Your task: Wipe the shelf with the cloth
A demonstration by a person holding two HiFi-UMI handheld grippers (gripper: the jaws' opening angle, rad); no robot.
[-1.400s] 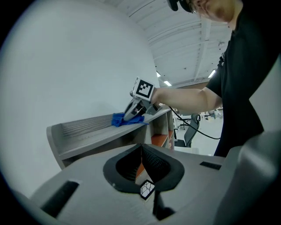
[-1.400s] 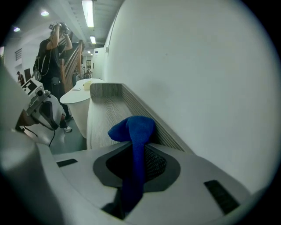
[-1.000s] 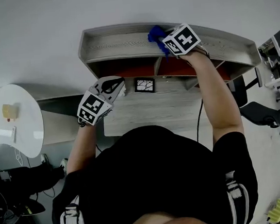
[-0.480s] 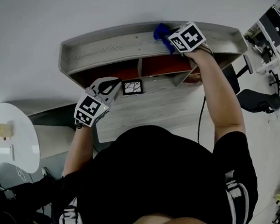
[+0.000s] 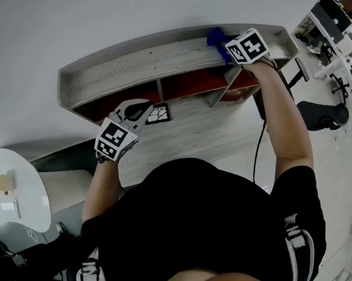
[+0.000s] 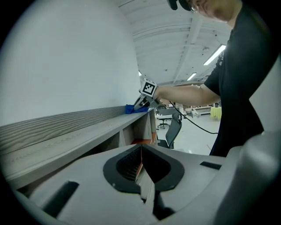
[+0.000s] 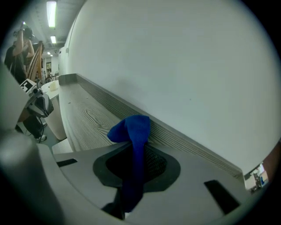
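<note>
Here, the blue cloth (image 7: 131, 129) is clamped between the jaws of the right gripper (image 5: 234, 49) and is pressed onto the top board of the grey wooden shelf (image 5: 132, 64), near its right end and close against the raised back lip by the white wall (image 5: 92, 22). The left gripper (image 6: 141, 169) is held lower, in front of the shelf's open compartments and above the desk (image 5: 188, 136). Its jaws are seen closed together with nothing between them.
</note>
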